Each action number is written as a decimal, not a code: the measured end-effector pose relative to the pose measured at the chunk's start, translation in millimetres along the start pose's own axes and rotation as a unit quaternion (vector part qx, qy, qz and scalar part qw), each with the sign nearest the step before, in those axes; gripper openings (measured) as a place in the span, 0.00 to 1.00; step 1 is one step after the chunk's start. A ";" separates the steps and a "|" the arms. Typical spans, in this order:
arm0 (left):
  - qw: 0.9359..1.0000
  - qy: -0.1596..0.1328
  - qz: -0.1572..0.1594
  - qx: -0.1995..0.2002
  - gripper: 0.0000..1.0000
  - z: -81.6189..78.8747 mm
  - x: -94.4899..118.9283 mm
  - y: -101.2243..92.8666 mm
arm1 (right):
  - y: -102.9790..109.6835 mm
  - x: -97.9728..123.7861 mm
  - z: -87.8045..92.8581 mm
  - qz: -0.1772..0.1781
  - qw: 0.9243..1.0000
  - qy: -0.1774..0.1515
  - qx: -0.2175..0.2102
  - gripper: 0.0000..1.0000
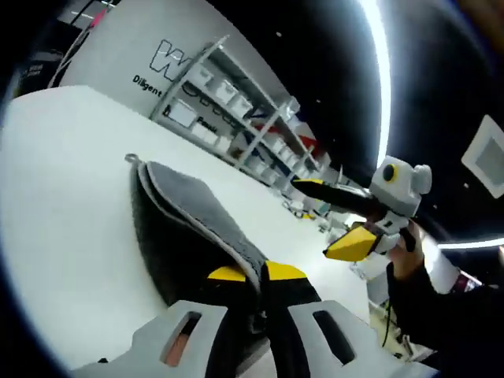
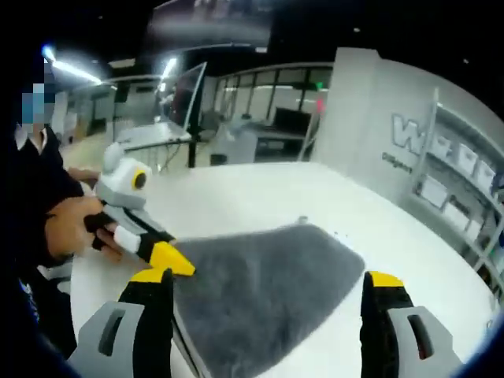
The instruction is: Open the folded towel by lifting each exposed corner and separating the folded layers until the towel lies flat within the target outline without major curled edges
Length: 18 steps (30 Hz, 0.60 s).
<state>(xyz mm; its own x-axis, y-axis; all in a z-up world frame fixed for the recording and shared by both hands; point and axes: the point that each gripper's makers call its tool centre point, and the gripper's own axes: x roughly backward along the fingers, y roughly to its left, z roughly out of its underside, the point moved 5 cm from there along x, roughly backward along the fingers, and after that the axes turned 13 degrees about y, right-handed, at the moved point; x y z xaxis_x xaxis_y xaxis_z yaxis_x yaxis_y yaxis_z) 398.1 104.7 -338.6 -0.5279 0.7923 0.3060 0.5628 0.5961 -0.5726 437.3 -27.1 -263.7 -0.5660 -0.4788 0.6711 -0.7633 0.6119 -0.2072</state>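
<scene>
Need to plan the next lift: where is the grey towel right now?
The grey towel lies on the white table, its near edge clamped in the left gripper; the right gripper hangs open above it.

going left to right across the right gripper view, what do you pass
person's hand → left gripper held at the towel's edge → grey towel → right gripper's own right finger → shelving

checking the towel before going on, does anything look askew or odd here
Yes: the grey towel is not flat on the white table. In the left gripper view the left gripper pinches one edge, so the towel stands up in folded layers. The right gripper is open above it.
</scene>
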 end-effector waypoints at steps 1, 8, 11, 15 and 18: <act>1.000 0.004 -0.004 -0.014 0.04 1.1 -0.8 -0.8 | -4.2 0.1 -8.0 0.003 1.000 0.002 0.000 0.99; 0.999 0.006 -0.013 -0.031 0.04 5.8 -9.1 -6.8 | -22.4 -6.8 -46.8 0.018 0.999 0.050 -0.002 0.99; 0.999 0.004 -0.017 -0.043 0.04 7.6 -9.5 -7.3 | -29.0 -11.1 -61.1 0.025 0.997 0.068 0.006 0.99; 0.998 0.001 -0.027 -0.051 0.04 8.5 -9.1 -9.5 | -34.7 -17.9 -73.9 0.035 0.995 0.088 0.011 0.99; 0.995 -0.001 -0.052 -0.087 0.04 9.2 -8.7 -10.6 | -36.3 -26.6 -87.1 0.038 0.995 0.097 0.012 0.99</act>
<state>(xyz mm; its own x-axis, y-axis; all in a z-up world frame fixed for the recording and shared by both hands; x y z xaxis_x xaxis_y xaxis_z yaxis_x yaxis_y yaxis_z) 390.9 90.2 -342.2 -0.5894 0.7254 0.3555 0.6068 0.6881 -0.3979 507.2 18.2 -212.0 -0.5530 -0.3009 0.7770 -0.7297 0.6249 -0.2773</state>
